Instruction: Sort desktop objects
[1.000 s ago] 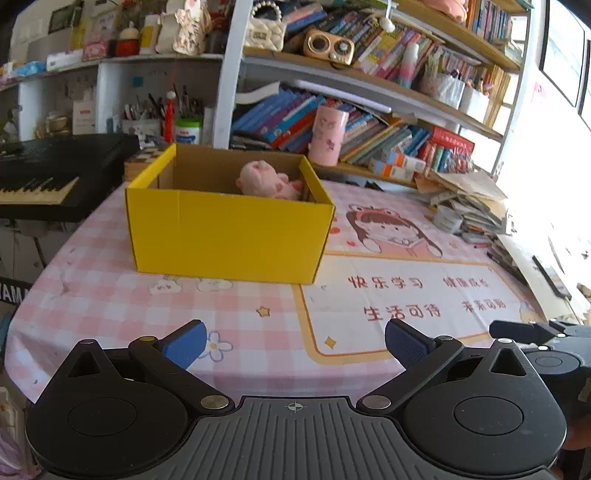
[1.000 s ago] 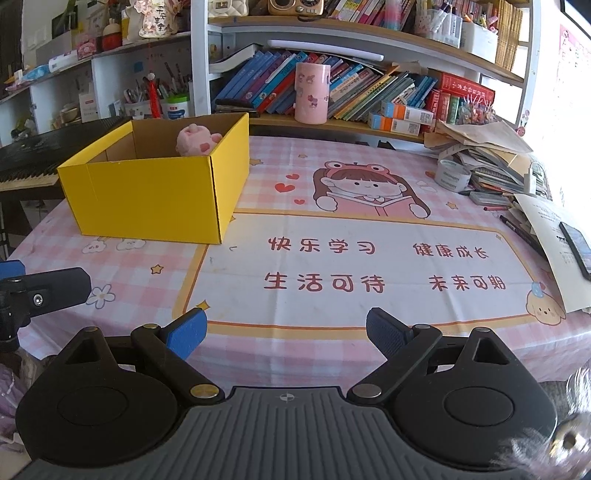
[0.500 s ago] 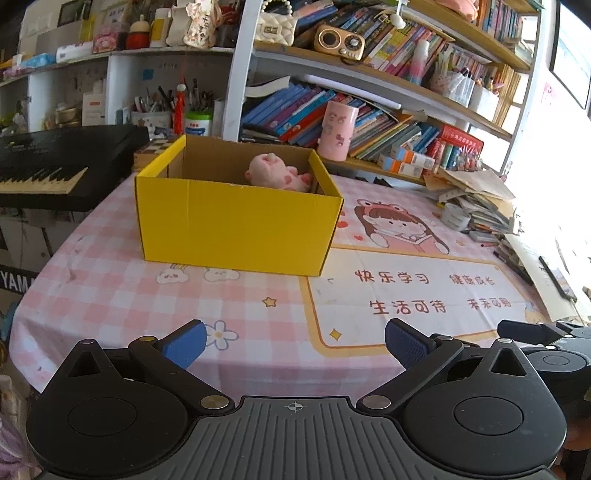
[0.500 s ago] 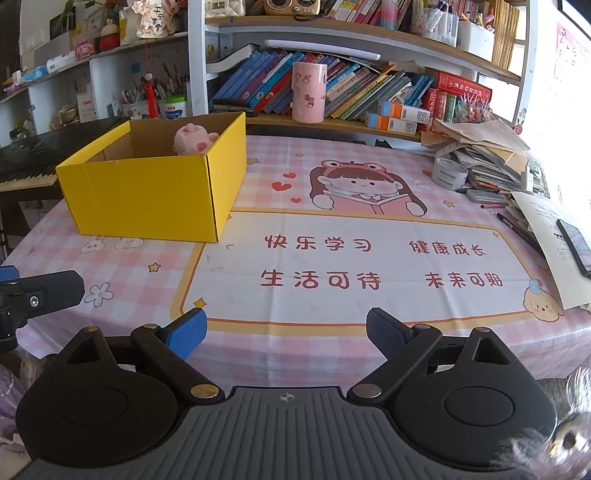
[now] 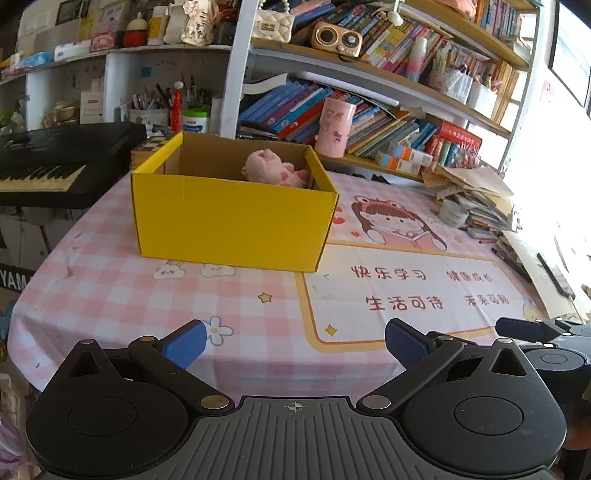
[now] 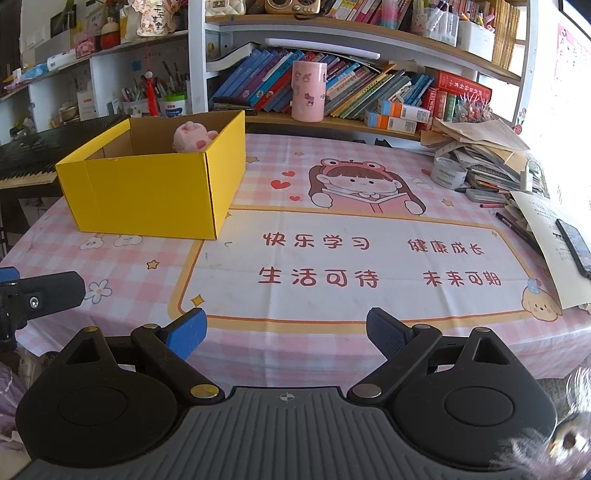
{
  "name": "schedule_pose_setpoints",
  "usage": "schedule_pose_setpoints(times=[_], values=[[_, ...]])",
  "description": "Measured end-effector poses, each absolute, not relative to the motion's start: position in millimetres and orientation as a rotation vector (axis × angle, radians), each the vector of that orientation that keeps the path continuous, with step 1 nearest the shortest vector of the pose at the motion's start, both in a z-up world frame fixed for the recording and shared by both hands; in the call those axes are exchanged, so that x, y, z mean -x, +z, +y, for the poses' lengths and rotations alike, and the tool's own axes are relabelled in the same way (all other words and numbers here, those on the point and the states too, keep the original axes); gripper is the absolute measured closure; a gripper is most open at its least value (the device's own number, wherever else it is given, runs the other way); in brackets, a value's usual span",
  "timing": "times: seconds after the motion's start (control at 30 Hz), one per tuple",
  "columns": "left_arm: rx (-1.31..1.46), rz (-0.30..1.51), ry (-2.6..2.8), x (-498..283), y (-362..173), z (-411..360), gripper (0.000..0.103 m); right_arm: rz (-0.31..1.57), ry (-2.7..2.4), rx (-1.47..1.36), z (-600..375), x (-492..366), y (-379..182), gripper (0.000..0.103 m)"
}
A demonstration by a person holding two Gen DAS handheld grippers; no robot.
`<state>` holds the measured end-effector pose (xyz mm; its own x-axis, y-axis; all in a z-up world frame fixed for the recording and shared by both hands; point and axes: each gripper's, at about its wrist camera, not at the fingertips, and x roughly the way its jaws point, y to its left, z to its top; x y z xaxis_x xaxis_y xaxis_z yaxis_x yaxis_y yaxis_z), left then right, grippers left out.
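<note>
yellow box [image 5: 232,218] well beyond empty jaws

Both wrist views face the shelves from the near table edge, sharing the yellow box [image 5: 232,218].

Printed in red on the pink checked tablecloth [image 6: 122,258]: "快乐学习", "健康成长", "生活可待", "未来可期". White letters "YAM", cut off by the frame edge, on the front of the black keyboard [image 5: 55,162]. Characters "平安喜乐" on a hanging ornament [image 6: 149,16] on the shelf; book spines too small to read.
</note>
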<state>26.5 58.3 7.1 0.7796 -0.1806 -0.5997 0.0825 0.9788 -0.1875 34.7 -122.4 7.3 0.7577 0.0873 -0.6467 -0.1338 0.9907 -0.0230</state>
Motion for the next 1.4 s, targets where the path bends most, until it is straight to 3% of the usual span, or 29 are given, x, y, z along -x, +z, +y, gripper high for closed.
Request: schedule_pose_setpoints(times=[1.4], values=[[0.14,0.702,-0.119,-27.8,3.6,57.6,0.0,0.72,0.112,0.078,-126.0,-32.9,3.1,0.01]])
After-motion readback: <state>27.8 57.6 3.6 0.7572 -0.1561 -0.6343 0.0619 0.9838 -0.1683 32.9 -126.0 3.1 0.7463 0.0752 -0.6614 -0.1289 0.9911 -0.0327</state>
